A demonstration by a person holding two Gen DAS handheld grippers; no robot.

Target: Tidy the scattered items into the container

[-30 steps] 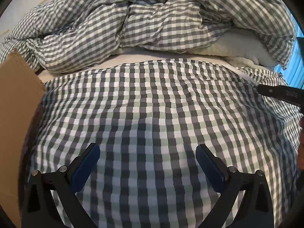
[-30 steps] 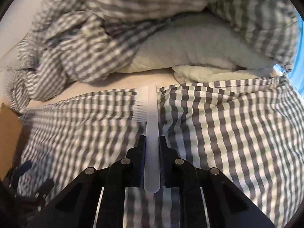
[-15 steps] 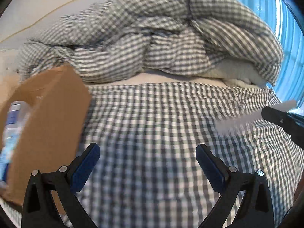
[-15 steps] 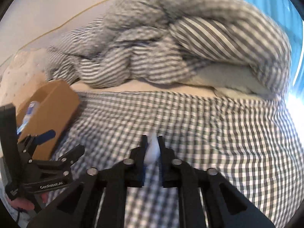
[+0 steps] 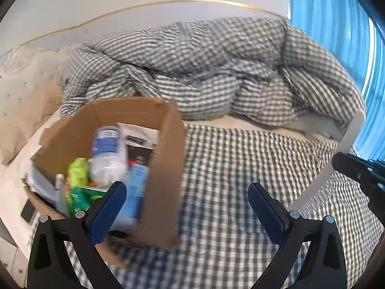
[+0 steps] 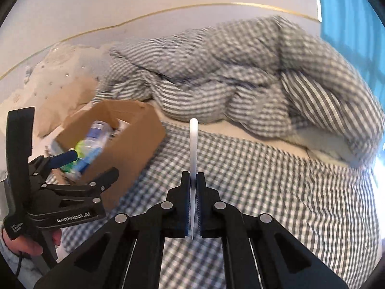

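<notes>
My right gripper [image 6: 193, 177] is shut on a white comb [image 6: 193, 144], held edge-on above the checked bedsheet; the comb also shows in the left wrist view [image 5: 336, 163] at the far right. A brown cardboard box [image 5: 168, 159] sits on the bed at the left, holding a blue-labelled bottle [image 5: 107, 151], green packets and other items; it also shows in the right wrist view [image 6: 134, 142]. My left gripper [image 5: 187, 204] is open and empty, held over the box's right side; it shows in the right wrist view [image 6: 91, 166] next to the box.
A bunched grey checked duvet [image 5: 204, 72] lies across the back of the bed. A beige pillow [image 5: 24, 101] lies at the left by the headboard. A blue curtain [image 5: 332, 24] hangs at the right. Flat checked sheet [image 5: 240, 159] lies between box and comb.
Both grippers have lifted and swung left, bringing the box and its contents into view. The comb stays gripped in the right gripper and has turned edge-on.
</notes>
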